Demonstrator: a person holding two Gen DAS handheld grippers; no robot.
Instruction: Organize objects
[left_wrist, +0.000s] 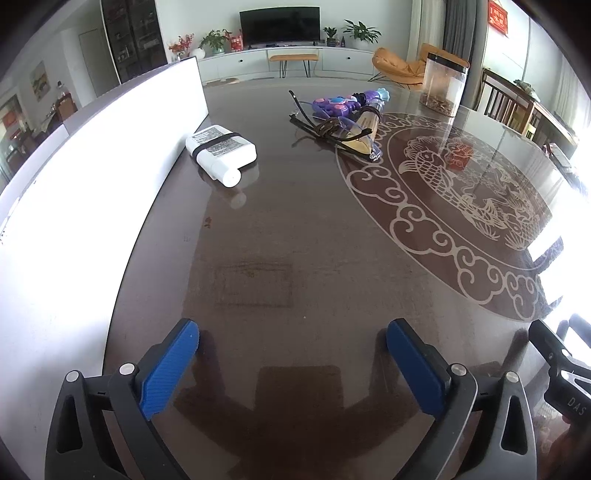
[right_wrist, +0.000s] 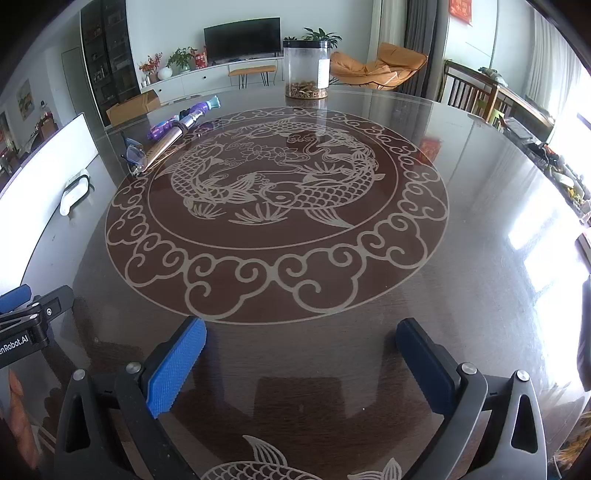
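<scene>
Both grippers hang over bare tabletop, nothing in either. Left gripper (left_wrist: 291, 350) has its jaws spread wide, blue pads clear of everything; right gripper (right_wrist: 301, 354) likewise released and empty. Both point down at the glossy dark table (left_wrist: 258, 240), my read is they're parked at the near edge ahead of a first pick. The things to sort sit further out. One white bottle (left_wrist: 221, 152) lies on its side, cap toward us, a dark band round its body, just beside the long white box (left_wrist: 110, 155) along the left edge; from the right wrist view I can't tell if they touch. The box looks like the likely drop-off, though that's a guess, its inside isn't visible. Past the bottle, a small heap: one purple toy (left_wrist: 336, 105) with a pale blue tip, one clear slim bottle (left_wrist: 369, 118) with a brown cord wound round it, and glasses (left_wrist: 328, 127) tangled underneath, at least one pair, possibly two, frames overlap too much to count. The heap straddles the rim of the fish medallion. One clear jar (right_wrist: 306, 66) stands upright at the far side, well apart from the rest, brown stuff in the bottom, dark lid on. Count: one white bottle, one toy, one corded bottle, one jar, glasses uncertain. White bottle is nearest the left gripper, so probably first; lying flat, it needs a grasp across the body.
</scene>
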